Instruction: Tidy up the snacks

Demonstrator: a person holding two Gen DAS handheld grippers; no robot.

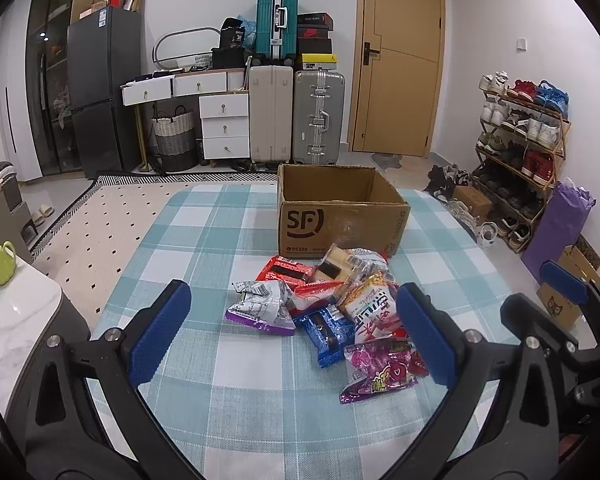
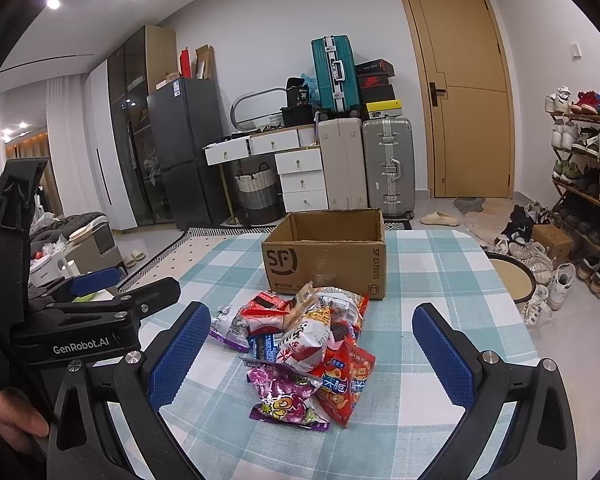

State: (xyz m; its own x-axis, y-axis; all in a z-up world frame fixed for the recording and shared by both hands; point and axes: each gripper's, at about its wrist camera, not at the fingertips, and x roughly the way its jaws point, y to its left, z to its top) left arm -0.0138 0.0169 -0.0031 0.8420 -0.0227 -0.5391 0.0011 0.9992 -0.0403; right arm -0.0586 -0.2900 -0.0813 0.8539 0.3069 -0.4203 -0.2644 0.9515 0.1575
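The checked table [image 1: 220, 400] fills the lower half of both my views, and nothing on it has been sorted yet as far as I can judge. Just above the middle of the frame sits the cardboard box [image 1: 342, 222], open at the top; the inside walls I can see are bare, though its floor is hidden from me, so I take it as empty without being sure. Directly in front of it, at the centre of each view, lies the heap of snacks [image 2: 300, 354], touching one another and loosely overlapping: a red packet [image 1: 286, 270] nearest the box, a silver and purple bag [image 1: 260, 308] on the left edge of the heap, a blue packet [image 1: 326, 332] in the middle, and a pink and purple bag [image 1: 380, 370] nearest me. My left gripper [image 1: 294, 338] is spread wide with nothing between its blue pads, hovering short of the pile. My right gripper [image 2: 312, 360] is likewise wide apart and holds nothing. So every packet is left to move, and the nearest bag looks like the easiest first pick.
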